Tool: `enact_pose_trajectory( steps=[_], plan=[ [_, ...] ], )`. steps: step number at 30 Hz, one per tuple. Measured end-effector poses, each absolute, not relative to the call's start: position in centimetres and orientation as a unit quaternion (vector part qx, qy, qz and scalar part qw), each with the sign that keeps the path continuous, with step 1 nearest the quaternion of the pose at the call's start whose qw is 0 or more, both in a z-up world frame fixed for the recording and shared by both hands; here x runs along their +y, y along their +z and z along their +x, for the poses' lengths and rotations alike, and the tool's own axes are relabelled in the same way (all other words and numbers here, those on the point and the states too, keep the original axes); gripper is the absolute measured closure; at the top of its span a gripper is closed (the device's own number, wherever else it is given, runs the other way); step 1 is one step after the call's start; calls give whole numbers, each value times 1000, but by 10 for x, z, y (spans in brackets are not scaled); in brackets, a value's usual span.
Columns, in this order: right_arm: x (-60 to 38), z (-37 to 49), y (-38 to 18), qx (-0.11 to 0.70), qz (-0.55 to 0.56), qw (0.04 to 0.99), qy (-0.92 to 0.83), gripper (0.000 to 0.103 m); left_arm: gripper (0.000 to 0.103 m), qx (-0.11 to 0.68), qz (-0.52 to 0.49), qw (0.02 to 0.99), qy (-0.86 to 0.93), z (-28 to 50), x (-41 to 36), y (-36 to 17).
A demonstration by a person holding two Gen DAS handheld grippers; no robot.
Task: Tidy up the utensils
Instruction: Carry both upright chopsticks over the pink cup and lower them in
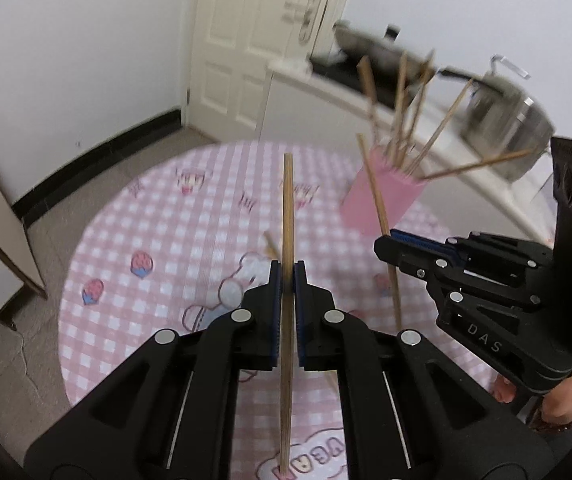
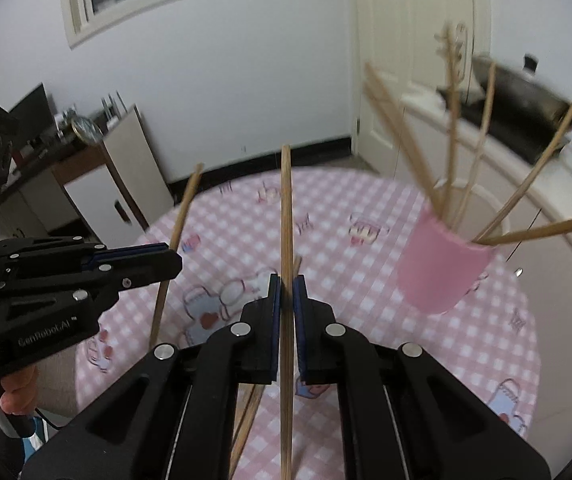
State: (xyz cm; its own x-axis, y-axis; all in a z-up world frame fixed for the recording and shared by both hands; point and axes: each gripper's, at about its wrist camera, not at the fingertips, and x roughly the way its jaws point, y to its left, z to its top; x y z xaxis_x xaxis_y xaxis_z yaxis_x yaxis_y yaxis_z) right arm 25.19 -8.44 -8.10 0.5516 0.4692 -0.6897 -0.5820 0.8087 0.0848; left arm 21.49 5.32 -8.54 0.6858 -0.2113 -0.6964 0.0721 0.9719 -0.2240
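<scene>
In the left wrist view my left gripper [image 1: 287, 269] is shut on a wooden chopstick [image 1: 287, 200] that stands upright between its pads, above the pink checked tablecloth [image 1: 158, 240]. My right gripper [image 1: 386, 242] comes in from the right, shut on a second chopstick [image 1: 378, 204]. The right wrist view shows that gripper [image 2: 286, 280] clamped on its chopstick [image 2: 286, 208], with the left gripper [image 2: 172, 258] at the left holding its own stick [image 2: 180, 220]. A pink cup [image 1: 382, 200] [image 2: 442, 272] with several chopsticks fanning out stands at the right of the table. Loose chopsticks [image 2: 248, 420] lie on the cloth below the right gripper.
Behind the table on the right runs a white counter [image 1: 326, 88] with a wok [image 1: 362, 44] and a steel pot [image 1: 502, 112]. A white door [image 1: 238, 40] is at the back, a cabinet [image 2: 126, 176] to the left. A person's hand [image 2: 16, 394] grips the left handle.
</scene>
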Motion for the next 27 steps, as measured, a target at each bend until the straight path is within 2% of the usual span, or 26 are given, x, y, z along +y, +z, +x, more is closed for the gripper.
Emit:
enact_pose_trajectory(
  steps=[16,27],
  plan=[
    [-165,201,-7,260,-44,924,276,98,97,243,-133,953,-123,172,25,-5],
    [-216,212,2,244,-17,941,232,98,97,228,-135,954,-144,195,-10,6]
  ],
)
